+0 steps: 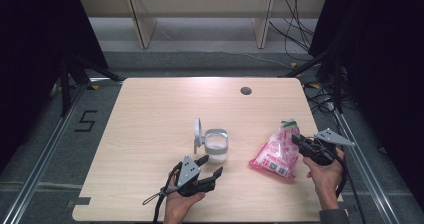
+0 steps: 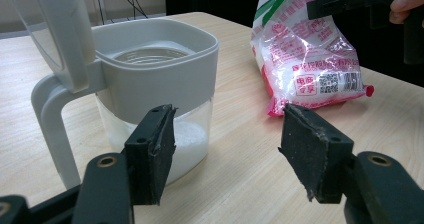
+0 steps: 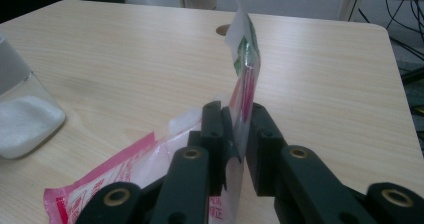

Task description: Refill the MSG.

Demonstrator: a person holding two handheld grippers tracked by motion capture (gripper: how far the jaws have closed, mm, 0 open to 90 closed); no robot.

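Note:
A clear jar (image 1: 216, 146) with a grey collar and a raised lid (image 1: 198, 131) stands mid-table, white powder in its bottom. My left gripper (image 1: 213, 165) is open just in front of it, with nothing between the jaws; in the left gripper view (image 2: 227, 144) the jar (image 2: 155, 69) is close ahead on the left. A pink and white bag (image 1: 276, 154) lies to the right, its top edge lifted. My right gripper (image 1: 296, 140) is at that edge. In the right gripper view (image 3: 236, 129) the bag's film (image 3: 245, 84) stands between the jaws with a slim gap beside it.
The wooden table (image 1: 160, 109) has a round cable hole (image 1: 245, 90) at the back right. Its right edge is close to the right hand. Wooden shelf legs and cables are on the floor beyond the table.

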